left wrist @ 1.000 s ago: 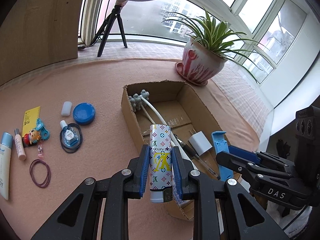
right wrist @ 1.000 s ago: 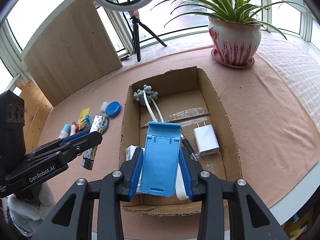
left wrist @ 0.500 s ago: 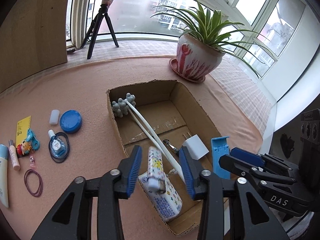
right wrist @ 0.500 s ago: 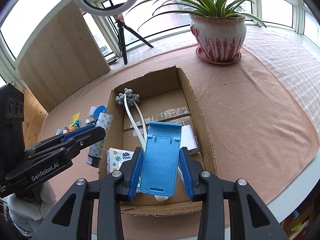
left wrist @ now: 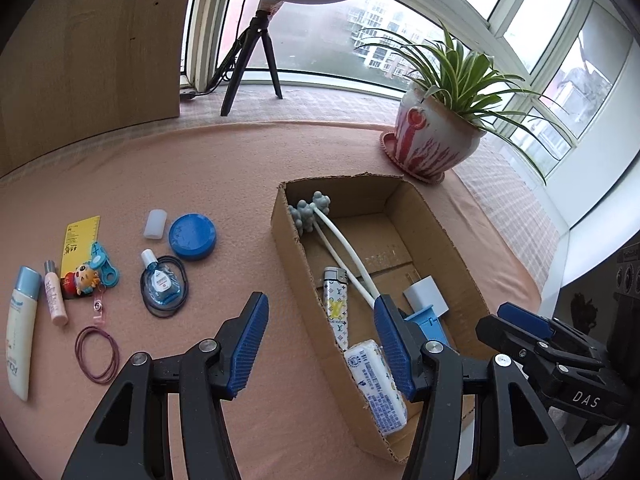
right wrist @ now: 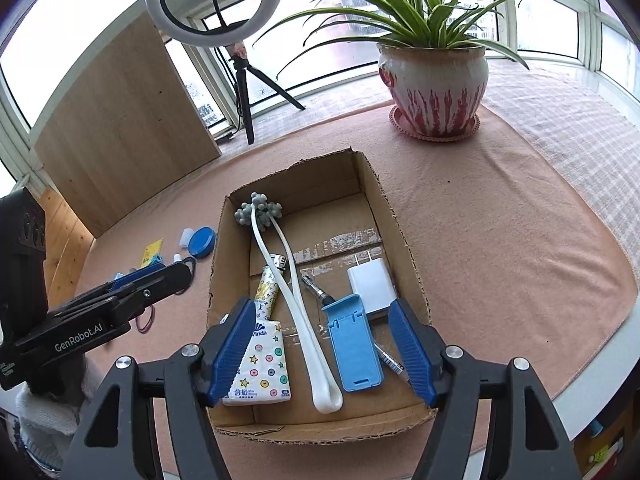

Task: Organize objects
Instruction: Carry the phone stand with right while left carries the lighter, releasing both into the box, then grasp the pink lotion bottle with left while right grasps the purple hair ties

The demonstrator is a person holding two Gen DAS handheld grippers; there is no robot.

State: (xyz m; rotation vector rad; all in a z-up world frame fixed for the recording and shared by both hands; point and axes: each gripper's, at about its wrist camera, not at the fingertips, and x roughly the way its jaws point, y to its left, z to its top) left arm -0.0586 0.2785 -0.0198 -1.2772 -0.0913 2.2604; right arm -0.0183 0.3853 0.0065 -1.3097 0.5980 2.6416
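Note:
An open cardboard box (left wrist: 288, 240) holds a white massager with grey knobs (left wrist: 344, 248), a white charger (right wrist: 372, 284), a tissue pack (right wrist: 264, 364) and a patterned lighter (left wrist: 336, 304). My left gripper (left wrist: 322, 304) hovers open over the box's left wall with nothing between its pads. A blue phone stand (right wrist: 354, 344) lies flat on the box floor. Above it the jaws of my right gripper (right wrist: 320, 308) are opening, and the pads stand clear of the stand on both sides.
Left of the box on the pink cloth lie a blue lid (left wrist: 192, 236), an eye-drop bottle (left wrist: 160, 284), hair ties (left wrist: 97, 354), a cream tube (left wrist: 20, 328) and a toy keychain (left wrist: 84, 280). A potted plant (right wrist: 434, 88) stands behind the box. The table edge (right wrist: 600, 364) runs close on the right.
My left gripper opened and let go of the patterned lighter, which now lies in the box. My right gripper opened and the blue stand now rests on the box floor.

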